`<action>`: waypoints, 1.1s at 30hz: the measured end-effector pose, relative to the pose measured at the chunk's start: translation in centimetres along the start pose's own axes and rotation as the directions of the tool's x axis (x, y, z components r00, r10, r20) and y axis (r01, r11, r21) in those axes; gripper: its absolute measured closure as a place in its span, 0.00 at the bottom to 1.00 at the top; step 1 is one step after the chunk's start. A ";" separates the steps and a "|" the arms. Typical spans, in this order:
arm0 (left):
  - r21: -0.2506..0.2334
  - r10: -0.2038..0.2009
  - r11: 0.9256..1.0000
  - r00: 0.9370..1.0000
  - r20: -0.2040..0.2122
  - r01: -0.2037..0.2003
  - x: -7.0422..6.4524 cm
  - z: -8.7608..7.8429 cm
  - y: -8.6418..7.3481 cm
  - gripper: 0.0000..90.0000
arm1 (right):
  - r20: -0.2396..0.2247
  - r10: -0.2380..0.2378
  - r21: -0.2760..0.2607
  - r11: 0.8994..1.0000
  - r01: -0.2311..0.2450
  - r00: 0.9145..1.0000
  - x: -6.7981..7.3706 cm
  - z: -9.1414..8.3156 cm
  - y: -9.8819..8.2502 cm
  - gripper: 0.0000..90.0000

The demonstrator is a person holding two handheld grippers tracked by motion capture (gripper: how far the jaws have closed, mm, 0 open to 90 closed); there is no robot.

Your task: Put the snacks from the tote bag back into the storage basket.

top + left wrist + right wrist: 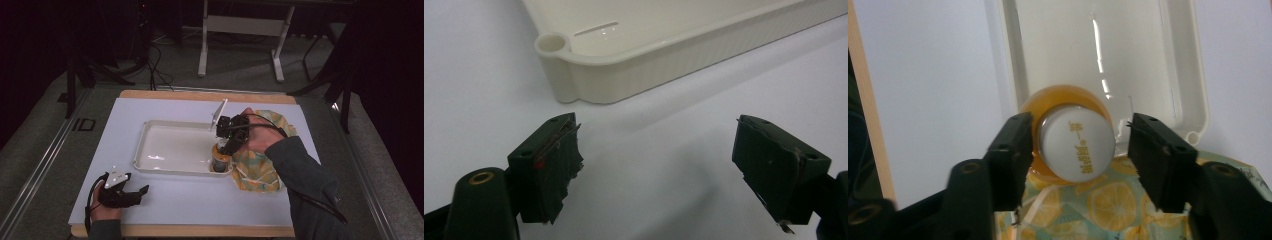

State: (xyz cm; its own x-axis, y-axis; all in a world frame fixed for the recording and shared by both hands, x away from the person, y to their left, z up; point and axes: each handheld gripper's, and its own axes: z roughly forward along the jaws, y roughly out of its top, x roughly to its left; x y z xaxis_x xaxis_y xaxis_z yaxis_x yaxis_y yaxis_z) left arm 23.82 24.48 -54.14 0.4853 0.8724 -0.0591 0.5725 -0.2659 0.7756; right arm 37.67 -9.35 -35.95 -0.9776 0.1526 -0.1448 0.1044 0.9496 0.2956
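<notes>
Over the tray's corner, bottle stands between spread jaws.
Right gripper (1078, 145) straddles the white-capped bottle (1075, 145) in the tray (1178, 55), pads clear; left gripper (656, 170) rests spread on the table (664, 145).

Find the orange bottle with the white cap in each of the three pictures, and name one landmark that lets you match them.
High view: the bottle stands upright in the white tray's near right corner, under the right tool.
Left gripper view: not in this picture.
Right gripper view: centre, cap up, between the open jaws.
Shared landmark: the white tray.
</notes>
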 end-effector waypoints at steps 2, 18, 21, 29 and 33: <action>0.000 -0.001 1.000 1.000 0.000 0.001 0.0 0.0 0.0 0.21 | 0.007 0.011 -0.009 1.000 -0.011 1.000 0.0 -0.1 0.0 0.41; 0.002 -0.001 1.000 1.000 0.000 0.001 0.0 0.0 0.0 0.21 | 0.040 0.025 -0.052 0.998 -0.023 0.999 -0.1 -0.8 -0.9 0.29; 0.002 -0.002 1.000 1.000 0.000 0.002 0.0 0.0 0.0 0.21 | 0.041 0.036 -0.063 0.997 -0.033 0.999 -0.2 -1.0 -1.1 0.28; 0.001 -0.003 1.000 1.000 0.000 0.003 0.0 0.0 0.0 0.21 | 0.036 0.043 -0.071 0.997 -0.040 0.998 -0.3 -1.1 -1.7 0.25; -0.001 -0.003 1.000 1.000 -0.001 0.003 0.0 0.0 0.0 0.21 | 0.036 0.043 -0.075 0.996 -0.041 0.998 -0.3 -1.2 -2.2 0.25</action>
State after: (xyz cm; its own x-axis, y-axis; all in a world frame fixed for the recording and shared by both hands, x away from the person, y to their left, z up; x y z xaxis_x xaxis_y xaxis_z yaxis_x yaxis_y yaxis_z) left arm 23.82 24.48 -54.15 0.4828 0.8736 -0.0608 0.5732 -0.2628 0.7761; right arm 37.49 -11.79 -35.44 -0.9650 0.2033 -0.1655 0.1302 0.9195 0.3708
